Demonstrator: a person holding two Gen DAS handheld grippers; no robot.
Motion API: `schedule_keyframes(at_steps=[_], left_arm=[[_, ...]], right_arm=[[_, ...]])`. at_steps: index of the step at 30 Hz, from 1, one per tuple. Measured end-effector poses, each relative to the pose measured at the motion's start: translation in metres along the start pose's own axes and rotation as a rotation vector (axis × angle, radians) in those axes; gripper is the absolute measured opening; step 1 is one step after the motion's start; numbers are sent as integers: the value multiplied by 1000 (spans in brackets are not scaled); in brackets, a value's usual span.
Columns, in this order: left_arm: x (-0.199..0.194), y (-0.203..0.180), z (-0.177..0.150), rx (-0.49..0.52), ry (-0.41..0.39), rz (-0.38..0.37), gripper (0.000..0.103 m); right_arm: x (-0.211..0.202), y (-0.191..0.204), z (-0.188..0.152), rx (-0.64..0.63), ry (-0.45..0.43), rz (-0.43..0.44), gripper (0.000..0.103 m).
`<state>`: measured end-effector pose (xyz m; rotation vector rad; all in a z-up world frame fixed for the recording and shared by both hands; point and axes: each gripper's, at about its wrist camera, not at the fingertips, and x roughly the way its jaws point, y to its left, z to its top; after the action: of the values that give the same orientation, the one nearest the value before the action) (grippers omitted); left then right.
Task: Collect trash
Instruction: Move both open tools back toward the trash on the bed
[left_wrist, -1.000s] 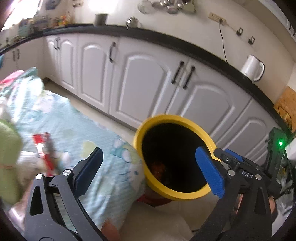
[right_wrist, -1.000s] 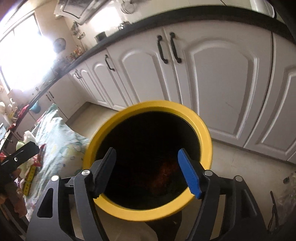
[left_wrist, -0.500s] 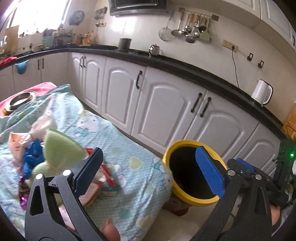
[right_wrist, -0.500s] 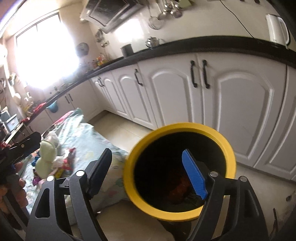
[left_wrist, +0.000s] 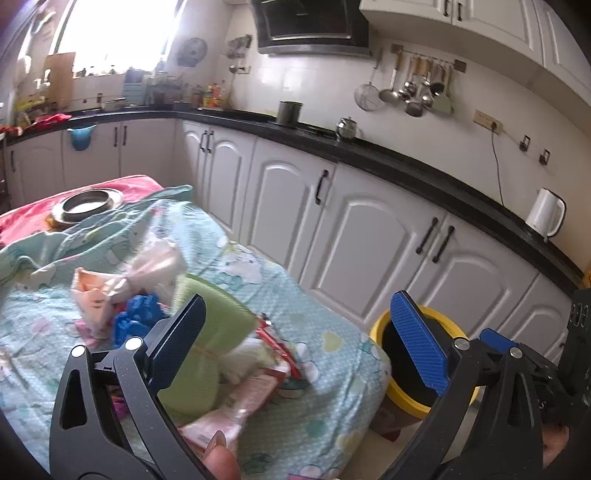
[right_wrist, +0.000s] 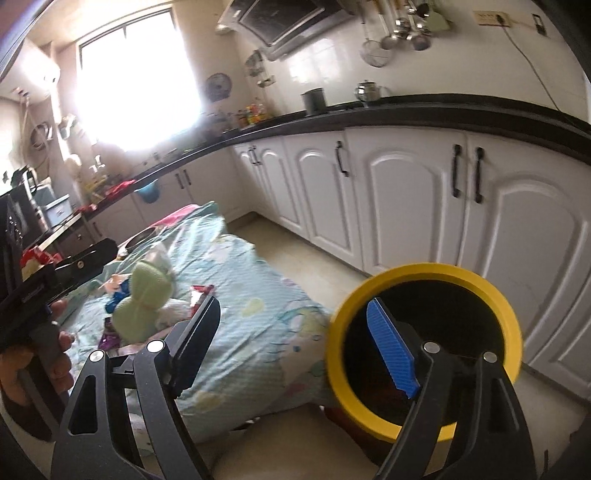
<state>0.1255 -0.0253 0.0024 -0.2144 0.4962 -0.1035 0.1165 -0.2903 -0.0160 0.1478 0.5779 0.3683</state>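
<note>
Fingers (left_wrist: 417, 343) before yellow-rimmed bin (left_wrist: 376, 325)

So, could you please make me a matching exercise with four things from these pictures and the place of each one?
Things:
1. white kettle
2. yellow bin
3. metal bowl
4. ladles

Places:
A. on the floor beside the table
B. hanging on the wall
C. on the black counter
D. on the pink cloth

Pairs: 1-C, 2-A, 3-D, 4-B

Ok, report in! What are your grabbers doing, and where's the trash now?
Left gripper open, empty. Right gripper open, empty, jaws just widened. Trash pile on the table; yellow bin beside it on the floor. Nothing in the way.
</note>
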Motion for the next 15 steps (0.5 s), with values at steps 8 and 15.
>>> schedule_keyframes(at_steps=[8, 15], left_arm=[[-13, 34, 7, -35, -42, 67, 92], [-20, 74, 10, -97, -62, 138, 92]], right_arm=[[18, 43, 10, -70, 14, 86, 80], [45, 77, 16, -114, 62, 155, 82]])
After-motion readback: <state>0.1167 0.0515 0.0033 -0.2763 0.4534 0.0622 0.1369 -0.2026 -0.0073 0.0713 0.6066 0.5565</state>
